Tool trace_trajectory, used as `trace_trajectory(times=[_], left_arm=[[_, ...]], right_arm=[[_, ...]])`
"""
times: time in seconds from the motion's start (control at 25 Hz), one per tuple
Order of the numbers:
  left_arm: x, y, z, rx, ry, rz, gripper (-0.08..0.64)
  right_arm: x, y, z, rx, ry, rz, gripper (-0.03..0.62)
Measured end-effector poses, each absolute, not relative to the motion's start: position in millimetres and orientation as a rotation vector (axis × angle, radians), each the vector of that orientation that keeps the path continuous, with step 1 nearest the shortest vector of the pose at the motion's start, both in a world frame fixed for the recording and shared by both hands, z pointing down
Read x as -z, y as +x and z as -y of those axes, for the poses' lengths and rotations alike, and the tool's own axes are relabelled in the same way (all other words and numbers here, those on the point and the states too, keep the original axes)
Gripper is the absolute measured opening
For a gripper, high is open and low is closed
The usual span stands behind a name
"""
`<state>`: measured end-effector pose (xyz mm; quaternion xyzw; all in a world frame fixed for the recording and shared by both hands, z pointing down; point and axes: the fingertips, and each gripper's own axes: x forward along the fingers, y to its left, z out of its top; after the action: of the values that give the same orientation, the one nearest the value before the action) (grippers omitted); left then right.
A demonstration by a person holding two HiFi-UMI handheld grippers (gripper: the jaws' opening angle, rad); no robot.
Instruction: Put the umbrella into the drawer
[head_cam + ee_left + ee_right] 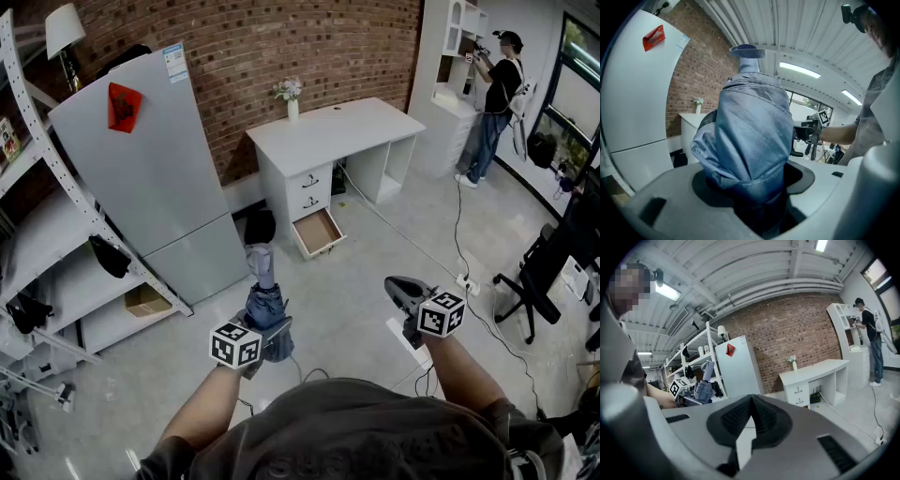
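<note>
Left tongs point(266, 326) grasp a folded blue-grey fabric umbrella point(263, 292) upright, right tongs point(405, 292) clenched empty; slick cloth could slip free before the far open white drawer point(318, 232).

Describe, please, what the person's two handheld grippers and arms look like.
The left gripper and right gripper are smooth grey moulded plastic shells with black ribbed pads. Each carries a white cube printed with black square markers. The forearms are bare below a dark grey top.

Head view looks steeply down from above; both gripper views look nearly level toward the desk point(328, 127).
</note>
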<state>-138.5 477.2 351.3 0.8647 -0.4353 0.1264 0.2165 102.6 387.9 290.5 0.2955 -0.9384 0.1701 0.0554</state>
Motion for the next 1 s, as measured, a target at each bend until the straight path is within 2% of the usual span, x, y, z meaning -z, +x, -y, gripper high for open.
trace_trajectory(times=[0.56,1.0], left_arm=[[-349.3,-126.3,-470.0,-0.374,2.407,1.184,0.273],[-336.3,-72.3,-460.6,-0.384,2.394,1.247,0.273]], right_arm=[[-287.4,116.3,-381.9,-0.536,0.93,2.86,-0.008],[-277.0,182.5,-366.1,-0.551,0.933,2.899,-0.008]])
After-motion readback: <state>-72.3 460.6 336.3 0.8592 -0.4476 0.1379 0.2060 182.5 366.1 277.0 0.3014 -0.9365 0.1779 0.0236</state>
